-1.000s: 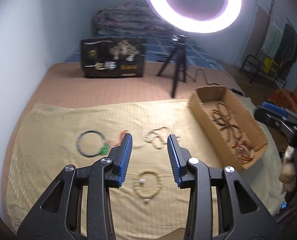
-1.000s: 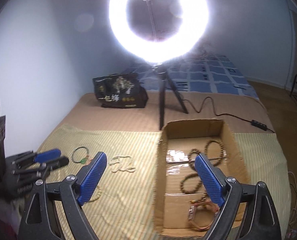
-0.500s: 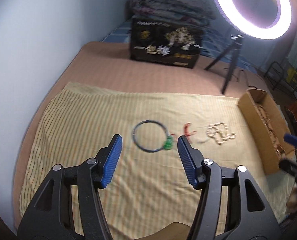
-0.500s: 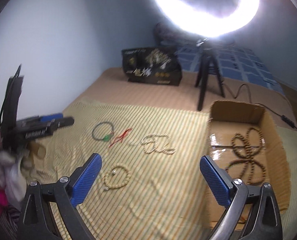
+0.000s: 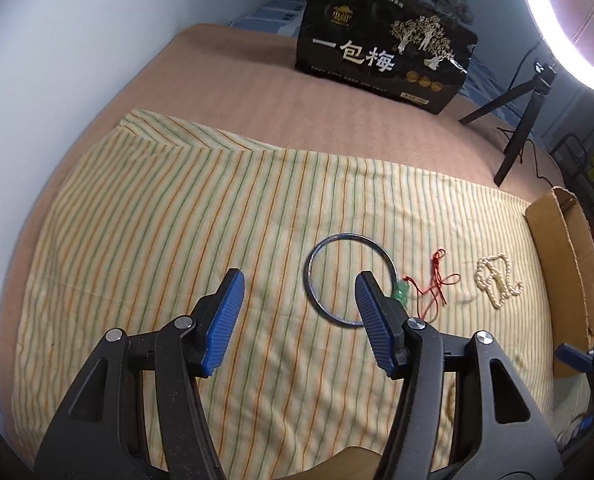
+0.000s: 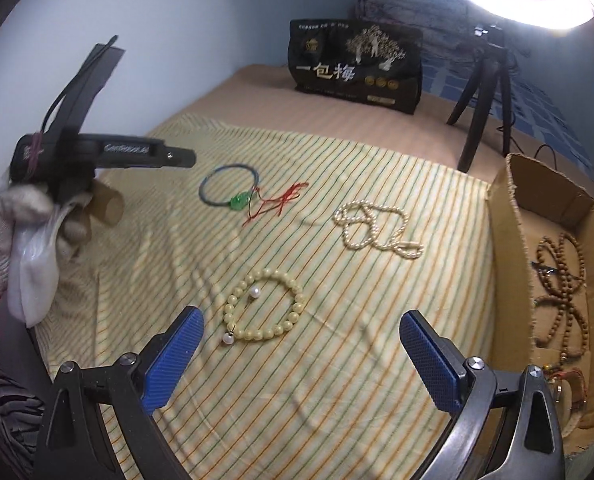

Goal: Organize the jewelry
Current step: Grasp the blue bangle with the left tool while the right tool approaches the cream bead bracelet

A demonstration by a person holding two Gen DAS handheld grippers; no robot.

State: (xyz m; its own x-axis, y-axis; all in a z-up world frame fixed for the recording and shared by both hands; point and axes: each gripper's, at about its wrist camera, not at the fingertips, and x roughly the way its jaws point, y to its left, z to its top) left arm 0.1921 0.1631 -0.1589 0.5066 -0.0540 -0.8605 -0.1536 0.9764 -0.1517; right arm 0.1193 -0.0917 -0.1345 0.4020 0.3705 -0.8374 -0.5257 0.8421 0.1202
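Note:
A dark bangle with a green charm and red cord (image 5: 351, 280) (image 6: 233, 190) lies on the striped cloth. A white pearl necklace (image 5: 497, 280) (image 6: 373, 228) lies to its right. A cream bead bracelet (image 6: 265, 308) lies nearest the right gripper. Brown bead strands (image 6: 565, 280) lie in the cardboard box (image 6: 509, 248) (image 5: 565, 264). My left gripper (image 5: 297, 304) is open and empty, its right finger over the bangle's near edge. My right gripper (image 6: 301, 354) is open wide and empty, just short of the cream bracelet.
A black printed bag (image 5: 385, 40) (image 6: 357, 64) stands at the back of the bed. A ring light on a tripod (image 5: 517, 120) (image 6: 481, 92) stands at the back right. A wall runs along the left. The left hand-held gripper (image 6: 97, 152) shows in the right wrist view.
Both grippers swung left. The left one moved from over the cream bracelet toward the bangle and opened wider. The right one moved off the box to the cream bracelet.

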